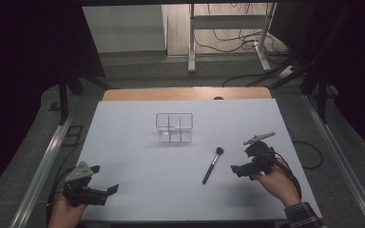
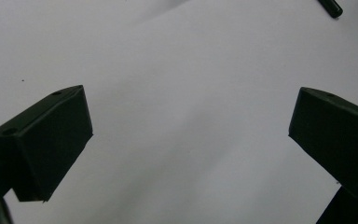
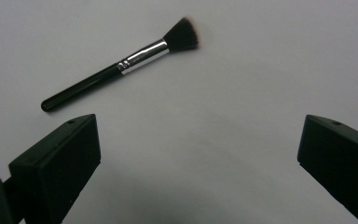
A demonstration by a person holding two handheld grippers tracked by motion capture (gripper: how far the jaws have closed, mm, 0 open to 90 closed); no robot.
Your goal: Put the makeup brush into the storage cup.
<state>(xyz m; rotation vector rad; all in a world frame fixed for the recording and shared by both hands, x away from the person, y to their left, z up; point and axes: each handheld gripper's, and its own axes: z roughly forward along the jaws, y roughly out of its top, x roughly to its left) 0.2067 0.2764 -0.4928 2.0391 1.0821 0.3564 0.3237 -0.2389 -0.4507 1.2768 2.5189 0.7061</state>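
Right claw first: jaws spread wide, nothing between them, poised low over the white bench just beside the makeup brush. In the right gripper view that brush lies flat just ahead of the jaws, dark bristles one way, black handle the other, silver ferrule between. It looks like a line-up for a pick, jaws wide to straddle the slim handle. Over to the left claw: also gaping, empty, parked near the bench's front-left corner, well clear of the action. Farther out, mid-bench, a clear divided organiser stands empty, probably where the brush is headed.
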